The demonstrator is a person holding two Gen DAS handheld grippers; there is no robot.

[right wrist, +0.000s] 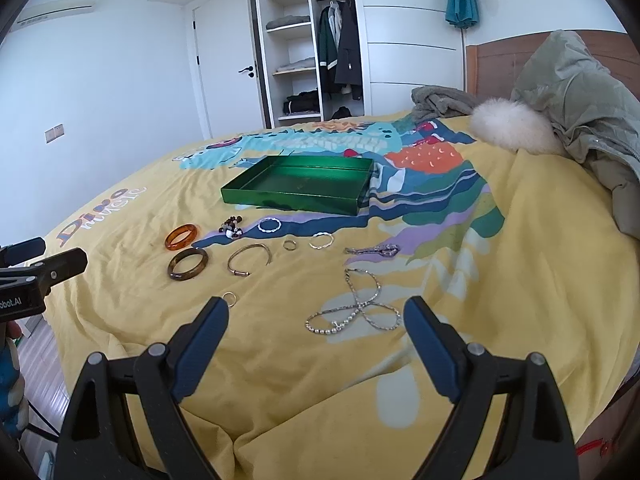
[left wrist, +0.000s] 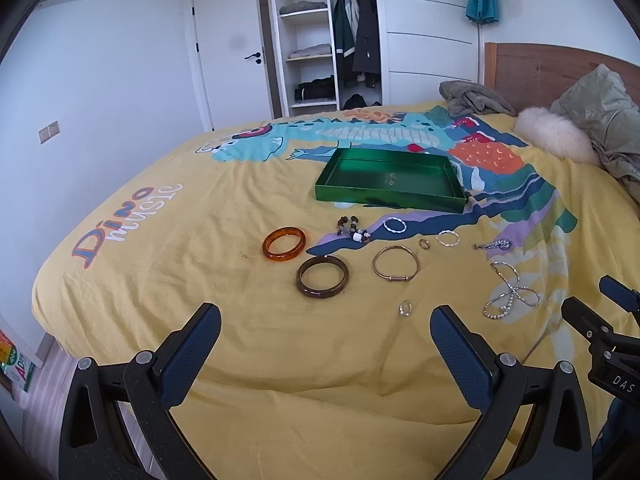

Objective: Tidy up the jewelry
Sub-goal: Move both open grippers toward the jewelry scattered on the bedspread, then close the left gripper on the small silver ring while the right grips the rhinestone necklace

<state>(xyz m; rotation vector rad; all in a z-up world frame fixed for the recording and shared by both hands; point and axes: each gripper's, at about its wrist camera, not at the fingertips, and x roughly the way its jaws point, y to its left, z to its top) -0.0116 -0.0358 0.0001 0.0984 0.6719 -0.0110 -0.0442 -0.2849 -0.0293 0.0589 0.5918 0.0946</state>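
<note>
- Left gripper (left wrist: 326, 322): jaws spread wide with nothing between them, held above the yellow bedspread (left wrist: 240, 360) near the bed's front edge.
- Right gripper (right wrist: 316, 316): jaws likewise wide apart and holding nothing, poised just short of the necklaces.
- One green tray (left wrist: 390, 196), shallow and rectangular, sits on the bedspread beyond all the jewelry; nothing lies in it.
- Two thick bangles: an orange bangle (left wrist: 284, 244) and, just nearer, a dark brown bangle (left wrist: 322, 277).
- One thin gold bangle (left wrist: 395, 262), to the right of the brown one.
- One beaded bracelet (left wrist: 352, 230), bunched up, in front of the tray.
- Two twisted silver bracelets (left wrist: 394, 225) (left wrist: 447, 237).
- Two small rings: a dark ring (left wrist: 424, 244) and a silver ring (left wrist: 405, 308), the latter nearest the left gripper.
- One silver brooch or pendant (left wrist: 493, 245); which it is I cannot tell.
- Tangled silver chain necklaces (right wrist: 356, 304), apparently two, overlapping.
</note>
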